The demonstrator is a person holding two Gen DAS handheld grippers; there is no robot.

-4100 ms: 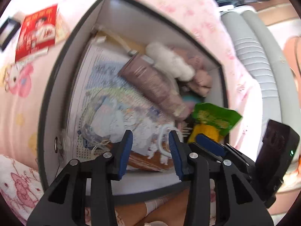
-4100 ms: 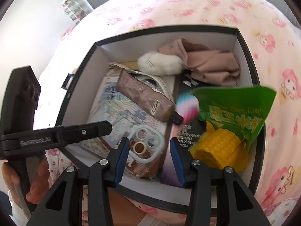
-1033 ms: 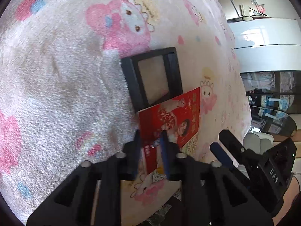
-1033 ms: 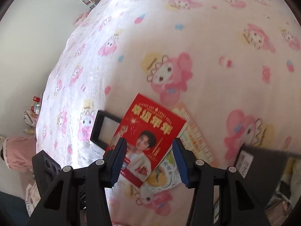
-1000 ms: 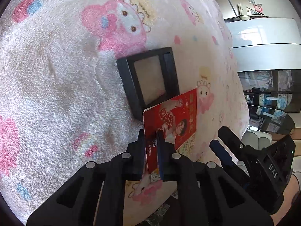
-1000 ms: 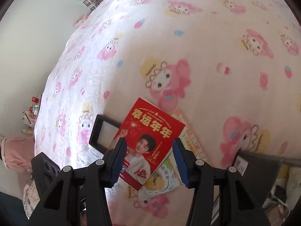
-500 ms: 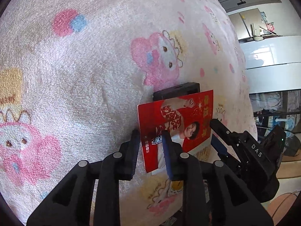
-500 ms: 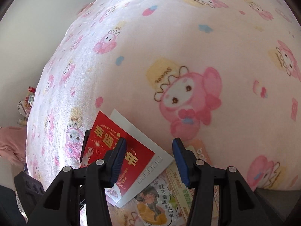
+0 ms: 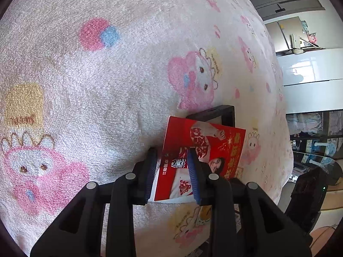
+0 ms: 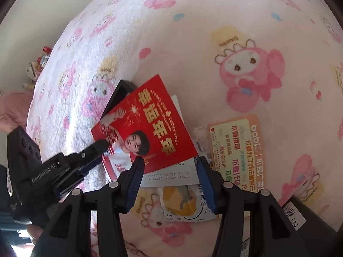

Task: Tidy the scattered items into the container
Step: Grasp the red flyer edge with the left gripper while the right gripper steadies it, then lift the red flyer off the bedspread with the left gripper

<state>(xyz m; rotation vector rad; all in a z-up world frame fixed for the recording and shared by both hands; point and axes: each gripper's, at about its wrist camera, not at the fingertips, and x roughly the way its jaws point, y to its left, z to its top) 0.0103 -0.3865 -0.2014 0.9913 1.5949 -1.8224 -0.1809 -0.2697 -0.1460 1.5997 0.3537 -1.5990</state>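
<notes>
one red card [image 9: 203, 150] between left claw [image 9: 172, 171]

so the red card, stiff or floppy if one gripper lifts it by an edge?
Probably fairly stiff: the red card looks flat and uncurled with one end raised off the blanket. Likely light, being thin. Its glossy face may slip between the opening left gripper pads.

Pink blanket [image 10: 193, 32]; black frame [image 9: 223, 112], leaflets [image 10: 235, 150] lying there.
</notes>
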